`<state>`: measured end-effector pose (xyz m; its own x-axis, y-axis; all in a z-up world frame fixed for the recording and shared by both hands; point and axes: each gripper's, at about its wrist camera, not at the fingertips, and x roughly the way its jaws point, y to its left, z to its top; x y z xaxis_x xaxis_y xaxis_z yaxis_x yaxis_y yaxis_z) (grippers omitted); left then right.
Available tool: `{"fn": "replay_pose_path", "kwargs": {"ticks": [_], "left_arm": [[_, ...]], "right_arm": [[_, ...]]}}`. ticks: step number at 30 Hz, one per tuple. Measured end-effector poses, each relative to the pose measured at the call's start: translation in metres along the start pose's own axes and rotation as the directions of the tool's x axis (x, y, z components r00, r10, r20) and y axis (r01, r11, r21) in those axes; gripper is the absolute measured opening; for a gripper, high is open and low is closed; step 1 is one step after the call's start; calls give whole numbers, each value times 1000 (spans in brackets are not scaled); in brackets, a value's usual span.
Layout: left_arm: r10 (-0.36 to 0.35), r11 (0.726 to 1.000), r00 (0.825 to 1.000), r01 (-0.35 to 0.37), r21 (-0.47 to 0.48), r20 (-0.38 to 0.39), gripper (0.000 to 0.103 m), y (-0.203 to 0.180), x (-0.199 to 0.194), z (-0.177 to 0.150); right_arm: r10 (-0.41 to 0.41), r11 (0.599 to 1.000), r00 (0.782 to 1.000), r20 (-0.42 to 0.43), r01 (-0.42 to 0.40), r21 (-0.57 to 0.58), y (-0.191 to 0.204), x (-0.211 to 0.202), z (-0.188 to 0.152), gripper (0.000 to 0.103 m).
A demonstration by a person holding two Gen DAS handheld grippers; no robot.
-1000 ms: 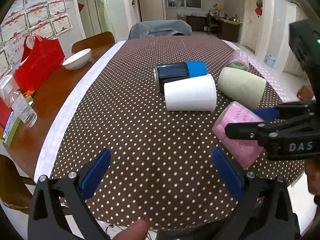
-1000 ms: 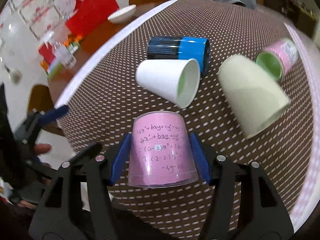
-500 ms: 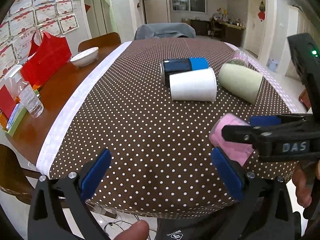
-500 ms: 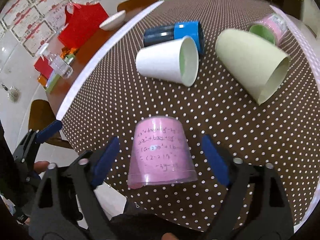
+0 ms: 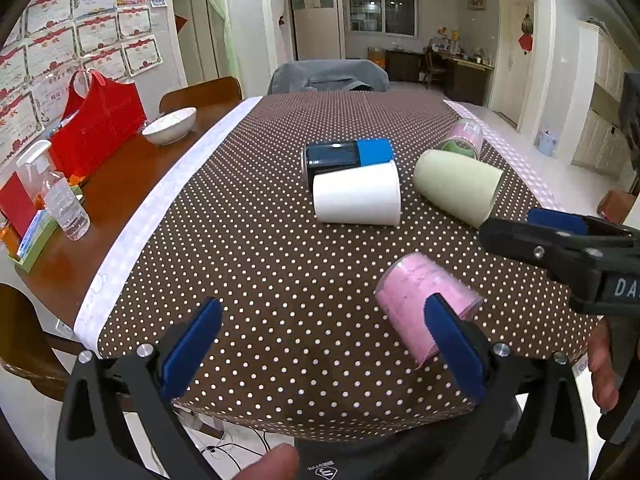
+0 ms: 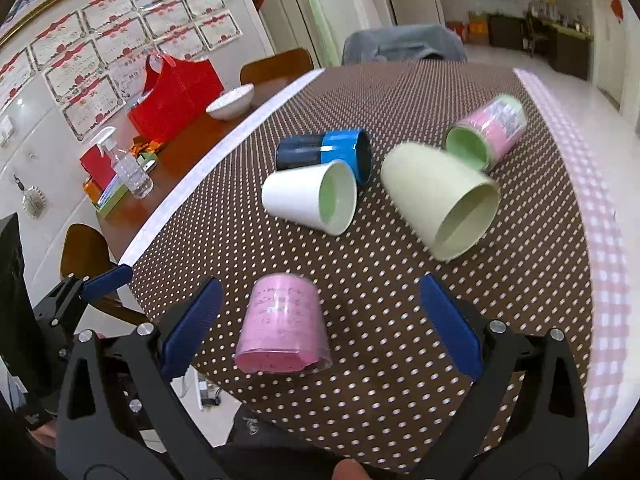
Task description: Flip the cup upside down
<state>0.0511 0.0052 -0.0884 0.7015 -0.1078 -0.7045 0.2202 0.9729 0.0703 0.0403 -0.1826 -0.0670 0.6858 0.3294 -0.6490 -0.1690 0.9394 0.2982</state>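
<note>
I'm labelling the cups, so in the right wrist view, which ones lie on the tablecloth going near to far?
pink cup → white cup → blue cup → pink-and-green cup. The pale green cup overlaps that range, so it is left out.

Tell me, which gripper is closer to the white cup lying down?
Right. The right gripper is open behind the pink cup, facing the white cup. The left gripper hangs farther back, open.

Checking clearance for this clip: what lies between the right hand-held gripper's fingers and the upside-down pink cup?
Only bare dotted brown tablecloth, in the right wrist view; the right hand-held gripper is open, clear of the upside-down pink cup.
</note>
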Motion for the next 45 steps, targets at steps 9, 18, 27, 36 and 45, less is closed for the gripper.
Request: {"fn": "replay_pose_path", "kwargs": {"ticks": [9, 18, 27, 36, 45], "left_arm": [[52, 999, 998, -51, -10, 32, 99, -12, -2, 12], [84, 995, 996, -84, -45, -5, 99, -13, 4, 29], [50, 986, 988, -73, -151, -148, 99, -27, 18, 44], [25, 964, 956, -101, -248, -291, 99, -43, 50, 47], [-39, 943, 893, -116, -312, -449, 99, -42, 91, 41]], "right_arm": [[16, 1000, 998, 65, -15, -11, -15, -9, 13, 97], [-4, 999, 995, 98, 8, -36, -29, -17, 32, 97], [14, 997, 999, 42, -11, -72, -51, -12, 47, 97], [34, 997, 999, 7, -34, -75, -82, 0, 59, 97], [66, 996, 997, -28, -67, -65, -99, 16, 64, 97]]}}
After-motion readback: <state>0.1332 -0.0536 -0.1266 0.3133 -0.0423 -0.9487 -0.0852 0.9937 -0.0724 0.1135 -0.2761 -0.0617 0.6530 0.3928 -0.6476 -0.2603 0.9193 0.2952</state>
